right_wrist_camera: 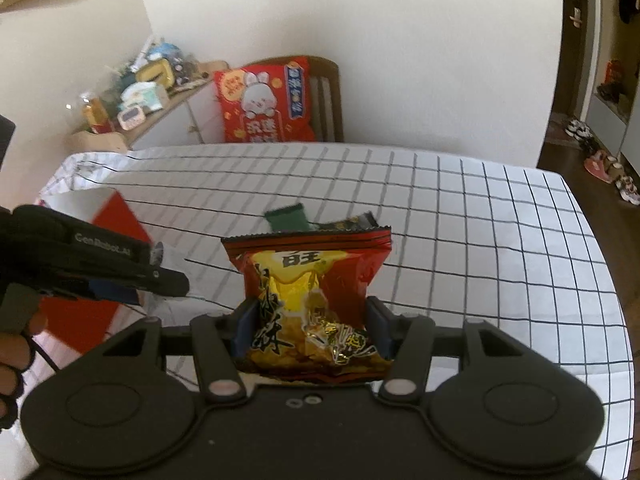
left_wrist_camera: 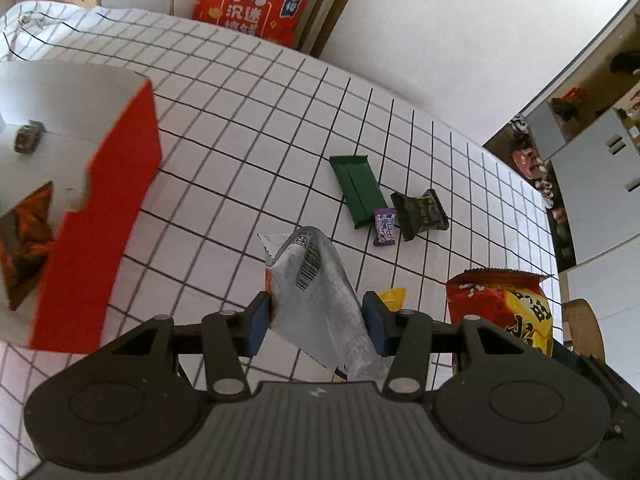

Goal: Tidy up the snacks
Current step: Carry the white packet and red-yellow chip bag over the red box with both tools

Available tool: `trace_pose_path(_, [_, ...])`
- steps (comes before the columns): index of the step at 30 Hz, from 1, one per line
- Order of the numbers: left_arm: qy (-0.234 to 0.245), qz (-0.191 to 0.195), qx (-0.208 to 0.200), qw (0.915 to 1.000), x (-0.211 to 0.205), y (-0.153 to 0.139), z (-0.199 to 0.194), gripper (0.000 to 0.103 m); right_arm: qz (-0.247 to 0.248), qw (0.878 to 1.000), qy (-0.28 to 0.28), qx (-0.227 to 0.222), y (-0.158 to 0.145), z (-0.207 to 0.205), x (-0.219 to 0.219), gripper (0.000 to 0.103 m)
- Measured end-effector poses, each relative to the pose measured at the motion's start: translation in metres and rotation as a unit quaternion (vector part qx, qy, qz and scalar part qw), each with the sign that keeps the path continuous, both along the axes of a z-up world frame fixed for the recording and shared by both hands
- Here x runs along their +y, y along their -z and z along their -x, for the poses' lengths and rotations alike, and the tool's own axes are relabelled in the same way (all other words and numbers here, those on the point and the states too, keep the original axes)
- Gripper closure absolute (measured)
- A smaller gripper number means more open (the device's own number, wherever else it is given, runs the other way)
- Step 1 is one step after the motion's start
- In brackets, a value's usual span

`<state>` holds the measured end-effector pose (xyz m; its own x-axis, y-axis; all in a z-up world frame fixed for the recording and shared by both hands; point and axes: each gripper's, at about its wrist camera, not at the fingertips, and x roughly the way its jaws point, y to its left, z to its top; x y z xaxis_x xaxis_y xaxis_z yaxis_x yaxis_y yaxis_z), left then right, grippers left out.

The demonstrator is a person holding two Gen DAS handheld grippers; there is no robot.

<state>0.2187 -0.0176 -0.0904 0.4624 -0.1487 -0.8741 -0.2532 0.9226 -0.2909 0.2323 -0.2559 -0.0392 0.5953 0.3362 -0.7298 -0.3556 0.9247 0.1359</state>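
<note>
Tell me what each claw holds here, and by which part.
Left claw: the silver packet, pinched across its middle. Right claw: the red and yellow snack bag, gripped by its two side edges at the lower half.

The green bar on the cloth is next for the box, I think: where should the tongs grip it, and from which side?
Grip the green bar across its narrow width near the middle, coming straight down from above. It lies flat on the checked tablecloth, long and thin. The purple candy crowds its near end, so stay clear of that end.
</note>
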Motion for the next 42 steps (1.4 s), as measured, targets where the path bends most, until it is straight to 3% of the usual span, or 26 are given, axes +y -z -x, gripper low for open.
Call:
trace_pose_path(20, [0.011,-0.028,-0.059,0.9978,0.092,-0.068,0.080,0.054,-0.019,0.996,-0.077,-0.038,-0.055,0.055,0.105,0.048])
trace_pose_path(42, [-0.046,-0.070,-0.072,0.9938,0.236,-0.083,0.118,0.054,-0.002,0.990,-0.134,-0.039,-0.050,0.079,0.244,0.048])
